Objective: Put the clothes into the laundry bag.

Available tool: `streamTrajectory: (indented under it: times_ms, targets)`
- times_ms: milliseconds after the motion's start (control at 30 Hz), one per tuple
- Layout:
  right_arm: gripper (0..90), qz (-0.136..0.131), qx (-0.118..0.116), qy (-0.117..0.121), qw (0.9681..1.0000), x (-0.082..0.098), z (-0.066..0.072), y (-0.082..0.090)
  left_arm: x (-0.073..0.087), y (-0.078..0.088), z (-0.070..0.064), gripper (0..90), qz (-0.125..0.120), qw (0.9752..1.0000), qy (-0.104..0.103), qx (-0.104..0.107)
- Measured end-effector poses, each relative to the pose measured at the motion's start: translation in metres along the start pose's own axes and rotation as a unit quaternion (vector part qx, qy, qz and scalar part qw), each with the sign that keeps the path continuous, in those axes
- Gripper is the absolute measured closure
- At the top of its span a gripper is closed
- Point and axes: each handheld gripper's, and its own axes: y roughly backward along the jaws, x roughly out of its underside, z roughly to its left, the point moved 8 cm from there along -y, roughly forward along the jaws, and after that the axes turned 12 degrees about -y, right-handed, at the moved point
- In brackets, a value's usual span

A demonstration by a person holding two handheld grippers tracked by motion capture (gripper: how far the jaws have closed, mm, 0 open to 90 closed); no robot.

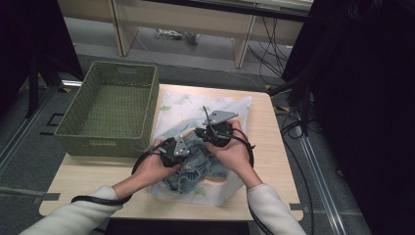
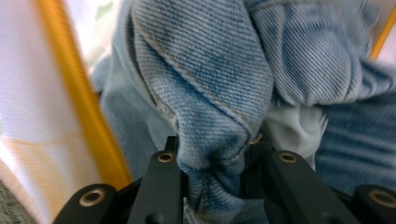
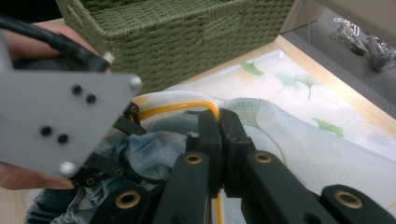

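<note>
Blue jeans [image 1: 193, 171] lie bunched in the mouth of a white mesh bag [image 1: 195, 105] printed with green leaves and trimmed with a yellow edge [image 3: 173, 108]. My left gripper [image 1: 185, 159] points down into the denim. In the left gripper view its jaws [image 2: 219, 154] pinch a fold of the jeans [image 2: 210, 93]. My right gripper [image 1: 199, 133] sits just right of it, with its jaws [image 3: 219, 116] shut on the bag's yellow-trimmed edge, holding it up beside the jeans [image 3: 149, 154]. The left gripper's grey plate [image 3: 60, 116] shows close by in the right gripper view.
A green woven basket [image 1: 105, 142] stands empty at the table's left, just beyond the bag [image 3: 299, 154]. The wooden table [image 1: 274, 147] has bare room to the right. Cables trail from both grippers over the front edge. Dark curtains flank the table.
</note>
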Motion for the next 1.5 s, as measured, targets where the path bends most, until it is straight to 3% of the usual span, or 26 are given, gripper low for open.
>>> streamTrajectory:
  times_ms: [167,267,333,433,567,767,900,1067,1200,1500]
  targets:
    - [90.0,0.002,0.001,0.002,1.0,0.002,-0.001,-0.002,0.004,-0.005,-0.002,70.9,0.002,1.0,-0.003,0.001]
    - [90.0,0.001,0.0,0.004,1.0,0.002,-0.001,-0.002,0.002,0.0,-0.003,65.0,-0.008,0.9999,-0.002,0.007]
    - [90.0,0.002,0.002,-0.002,1.0,0.003,-0.001,-0.001,-0.003,0.007,-0.001,57.2,-0.019,0.9998,0.001,0.005]
    - [90.0,0.001,0.002,-0.001,1.0,0.002,-0.003,0.0,-0.01,0.023,-0.002,42.3,-0.032,0.9993,0.0,0.02]
    - [90.0,0.0,0.003,0.0,1.0,0.002,-0.004,0.0,-0.022,0.047,-0.002,34.2,-0.062,0.9979,-0.004,0.017]
    - [90.0,-0.001,0.003,-0.003,1.0,0.001,-0.003,0.002,-0.028,0.076,-0.004,34.8,-0.086,0.9962,-0.015,0.004]
    - [90.0,0.0,0.004,-0.003,1.0,0.001,-0.002,0.002,-0.027,0.084,-0.01,46.6,-0.092,0.9954,-0.027,0.009]
    - [90.0,0.001,0.003,-0.003,1.0,0.001,-0.002,0.002,-0.017,0.069,-0.021,53.5,-0.064,0.9964,-0.054,0.014]
    - [90.0,0.0,0.002,0.0,1.0,0.0,-0.001,0.001,-0.005,0.045,-0.017,66.4,-0.036,0.9979,-0.051,0.017]
    - [90.0,0.004,0.0,0.002,1.0,0.002,0.001,-0.001,-0.005,0.016,0.004,69.1,-0.025,0.9982,-0.042,-0.034]
